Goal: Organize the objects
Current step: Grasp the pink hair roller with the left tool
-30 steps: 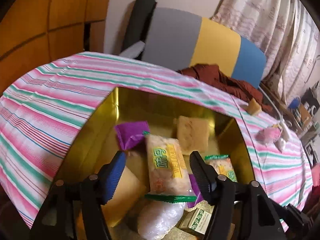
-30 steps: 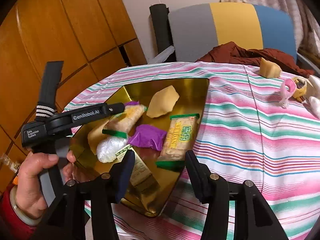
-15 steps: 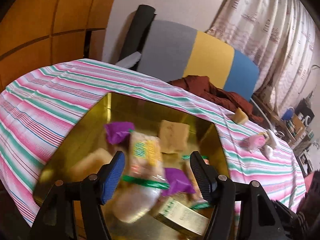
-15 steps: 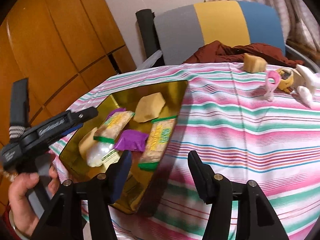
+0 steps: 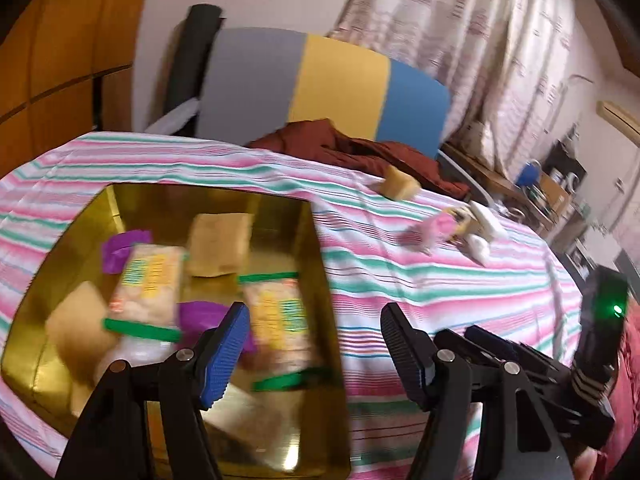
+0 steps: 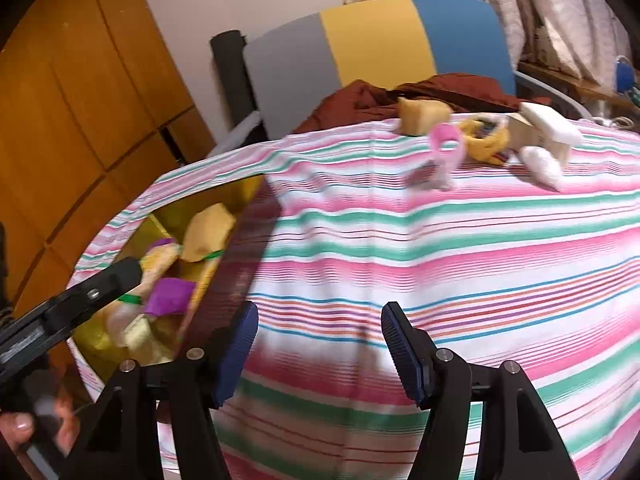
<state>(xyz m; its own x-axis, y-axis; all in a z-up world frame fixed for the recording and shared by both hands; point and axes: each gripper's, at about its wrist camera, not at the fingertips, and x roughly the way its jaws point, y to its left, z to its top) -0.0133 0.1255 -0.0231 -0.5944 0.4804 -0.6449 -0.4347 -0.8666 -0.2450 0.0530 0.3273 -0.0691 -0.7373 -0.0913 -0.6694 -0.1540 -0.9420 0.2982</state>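
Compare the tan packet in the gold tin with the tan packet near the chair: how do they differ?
The tin packet lies flat in the gold tin, among other snacks; the far packet sits alone on the striped cloth, at the table's far edge. The tin packet looks flatter, the far packet lumpier. Both are plain tan wrappers.

Light: warm, dim indoor, source unseen | Glare: bright reflections on gold tin (image 5: 308,420) floor | Shadow: tin's dark shadow on striped cloth (image 6: 480,264) | Blur: motion smear across snacks, stripes | Distortion: fisheye bowing, black vignette corners
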